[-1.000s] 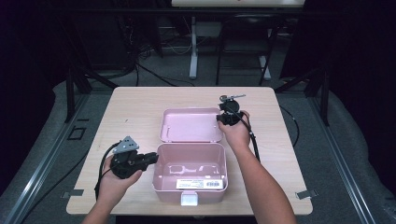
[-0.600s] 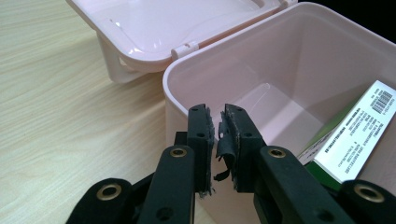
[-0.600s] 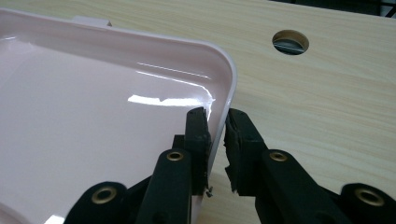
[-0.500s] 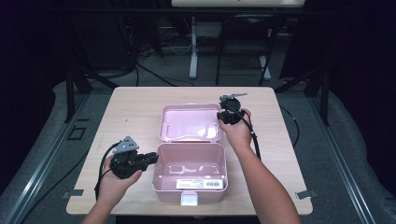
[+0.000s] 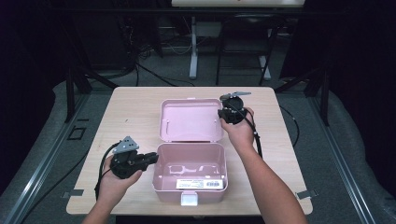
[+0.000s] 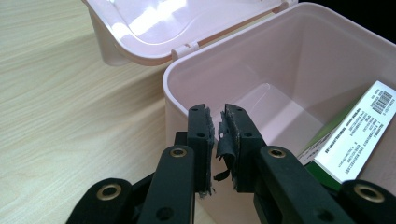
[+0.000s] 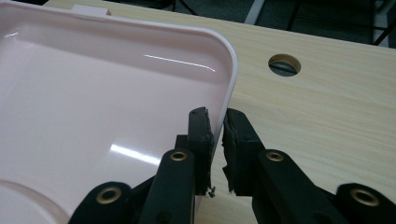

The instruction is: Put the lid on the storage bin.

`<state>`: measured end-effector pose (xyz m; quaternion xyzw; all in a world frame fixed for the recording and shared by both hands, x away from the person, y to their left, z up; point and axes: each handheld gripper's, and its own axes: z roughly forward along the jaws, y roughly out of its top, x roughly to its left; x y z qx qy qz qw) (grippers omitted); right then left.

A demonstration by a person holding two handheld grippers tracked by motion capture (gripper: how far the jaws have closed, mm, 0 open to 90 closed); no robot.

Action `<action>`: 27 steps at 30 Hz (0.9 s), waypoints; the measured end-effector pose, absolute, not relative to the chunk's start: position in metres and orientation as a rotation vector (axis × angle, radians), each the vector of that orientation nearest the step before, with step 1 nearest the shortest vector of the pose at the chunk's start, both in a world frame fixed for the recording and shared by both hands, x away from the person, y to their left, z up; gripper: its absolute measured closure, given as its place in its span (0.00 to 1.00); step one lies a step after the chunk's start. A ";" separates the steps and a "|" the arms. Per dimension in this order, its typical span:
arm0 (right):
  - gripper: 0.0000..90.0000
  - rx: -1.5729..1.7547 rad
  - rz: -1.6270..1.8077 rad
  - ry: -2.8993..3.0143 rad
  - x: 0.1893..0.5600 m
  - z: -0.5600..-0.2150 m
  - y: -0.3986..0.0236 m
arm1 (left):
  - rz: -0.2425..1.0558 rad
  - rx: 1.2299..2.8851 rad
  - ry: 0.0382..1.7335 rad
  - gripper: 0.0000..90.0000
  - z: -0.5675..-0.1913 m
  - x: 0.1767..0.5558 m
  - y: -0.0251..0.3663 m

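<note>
High view puts our left gripper (image 5: 152, 158) at about eight o'clock on the table (image 5: 130, 102), its tips against the left wall of the pink box (image 5: 161, 179). Our left gripper view shows the jaws nearly together, one pad inside the wall and one outside, so the rim passes between them; the pads look pressed to the wall, with torn pad lining hanging in the narrow gap. A white-and-green carton (image 6: 355, 135) leans against the box's far inner wall, at three o'clock in that view, apart from the jaws.

Our right gripper (image 5: 224, 114) sits at about one o'clock on the table, at the right edge of the open lid (image 5: 189, 121), which lies back flat behind the box. Its jaws have just been closing, and our right gripper view shows the lid's rim between them: the left pad lies against the inner face, while whether the right pad touches the outer face we cannot tell. The gap is slim.

For edges: the lid's rounded corner curves away toward twelve o'clock above the right jaws, and a round cable hole (image 7: 284, 65) opens in the tabletop at one o'clock, well apart from them. Bare wood stretches to the right of the lid and to the left of the box. The box's front latch (image 5: 189, 199) overhangs near the table's six o'clock edge.
</note>
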<state>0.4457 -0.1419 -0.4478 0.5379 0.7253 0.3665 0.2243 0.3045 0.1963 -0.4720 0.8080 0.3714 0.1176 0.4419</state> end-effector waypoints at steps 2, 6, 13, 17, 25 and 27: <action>0.91 1.476 1.021 1.994 0.444 -0.445 -0.142 | 0.292 2.005 0.922 0.90 -0.472 0.304 0.196; 0.91 1.461 1.037 1.984 0.439 -0.442 -0.143 | 0.293 2.005 0.922 0.90 -0.472 0.304 0.196; 0.92 1.442 1.080 1.959 0.431 -0.436 -0.145 | 0.293 2.002 0.921 0.90 -0.472 0.304 0.196; 0.92 1.427 1.111 1.939 0.425 -0.432 -0.146 | 0.293 2.003 0.921 0.90 -0.472 0.304 0.196; 0.93 1.393 1.126 1.923 0.417 -0.427 -0.147 | 0.291 2.000 0.927 0.90 -0.472 0.304 0.196; 0.93 1.384 1.139 1.916 0.414 -0.426 -0.147 | 0.293 1.998 0.930 0.90 -0.473 0.304 0.196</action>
